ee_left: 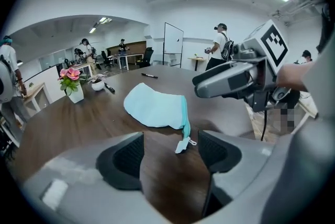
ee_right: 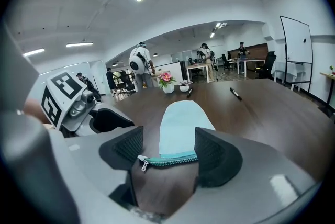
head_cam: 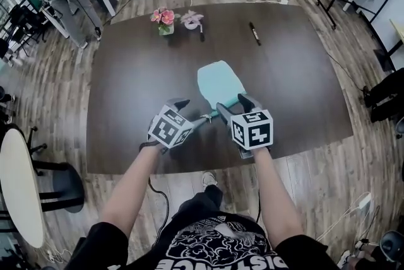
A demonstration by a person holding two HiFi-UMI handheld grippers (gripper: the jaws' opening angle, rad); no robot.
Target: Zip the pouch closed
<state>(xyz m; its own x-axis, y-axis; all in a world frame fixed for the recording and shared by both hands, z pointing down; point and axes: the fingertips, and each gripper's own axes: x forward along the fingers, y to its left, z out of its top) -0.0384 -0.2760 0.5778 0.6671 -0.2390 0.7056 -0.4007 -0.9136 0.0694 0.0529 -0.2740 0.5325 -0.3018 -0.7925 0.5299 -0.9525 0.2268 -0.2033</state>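
The light teal pouch (head_cam: 219, 82) lay flat in the middle of the dark wooden table (head_cam: 126, 86), with its zipped edge turned toward the person. Both grippers were low at that near edge, one on each side, probably so that one could steady the fabric while the other worked the zip.

The right gripper (ee_right: 165, 152) had its jaws apart, and the zipper (ee_right: 170, 160) ran across the gap between them, from one pad to the other. I could not tell if the pads touched the fabric; they were not pressing it. The slider with its small metal pull (ee_right: 142, 164) sat at the left end of the zipper, just beside the left pad. The teeth along the visible part looked joined, so in my judgement the zip was closed or almost closed.

The left gripper (ee_left: 168, 155) was also spread open and held nothing; only bare table showed between its jaws. The pale tab (ee_left: 183, 144) at the end of the zipper lay just in front of its right jaw, within easy reach for a pinch.

At the far side of the table stood a small pot of pink flowers (head_cam: 165, 18), a small white bowl (head_cam: 191, 20) beside it, and a black marker (head_cam: 254, 33). All were well apart from the pouch, and nothing lay between the grippers and the zip.
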